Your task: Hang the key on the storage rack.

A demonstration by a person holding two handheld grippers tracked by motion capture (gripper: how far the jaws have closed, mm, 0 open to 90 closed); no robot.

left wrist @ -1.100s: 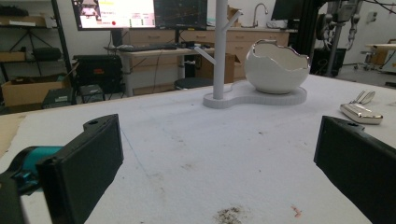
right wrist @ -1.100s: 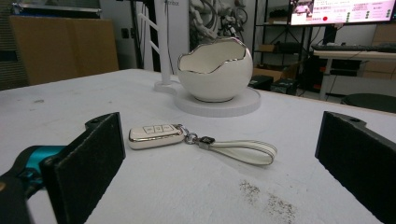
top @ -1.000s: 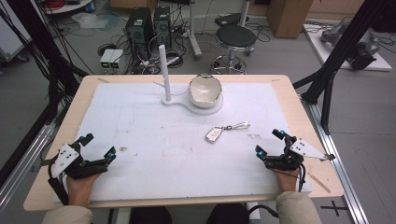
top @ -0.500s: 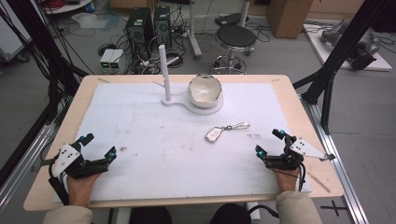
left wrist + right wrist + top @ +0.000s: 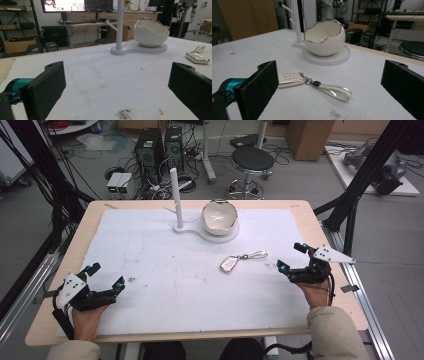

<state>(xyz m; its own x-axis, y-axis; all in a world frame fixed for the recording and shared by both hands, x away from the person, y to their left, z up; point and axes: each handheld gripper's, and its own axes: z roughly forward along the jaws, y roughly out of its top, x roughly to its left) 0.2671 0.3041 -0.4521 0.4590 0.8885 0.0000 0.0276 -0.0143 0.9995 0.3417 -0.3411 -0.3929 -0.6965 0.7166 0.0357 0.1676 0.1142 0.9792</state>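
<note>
A: Left to right, quick. Far left?

B: Left gripper [image 5: 104, 279] at the near left corner of the table [image 5: 320, 227], on the white mat [image 5: 150, 250]. Jaws wide apart, nothing between them. Its own view agrees: bare mat between the pads, a dark smudge [image 5: 124, 113] close in.

A: Middle?

B: White stand [image 5: 176, 200], an upright post with short pegs, at the far side of the mat. Its flat base [image 5: 200, 231] also carries a white egg-shaped bowl [image 5: 219, 217] with a jagged silver rim, just right of the post.

A: Task item?

B: Car key fob [image 5: 228, 264], silver edged, lying flat on the mat in front of the bowl, slightly right. A white strap loop [image 5: 255, 254] trails from it toward the right. Well apart from the left gripper, nearer the right one but not touching it.

A: Any readable text or logo?

B: None. In the right gripper view the fob [image 5: 290, 79] shows three buttons, symbols too small to read. Monitor screens [image 5: 75, 5] behind the table in the left gripper view, text illegible.

A: Far right?

B: Right gripper [image 5: 291, 256] near the right edge, jaws spread, holding nothing. In its view the fob sits just beyond the left pad.
</note>
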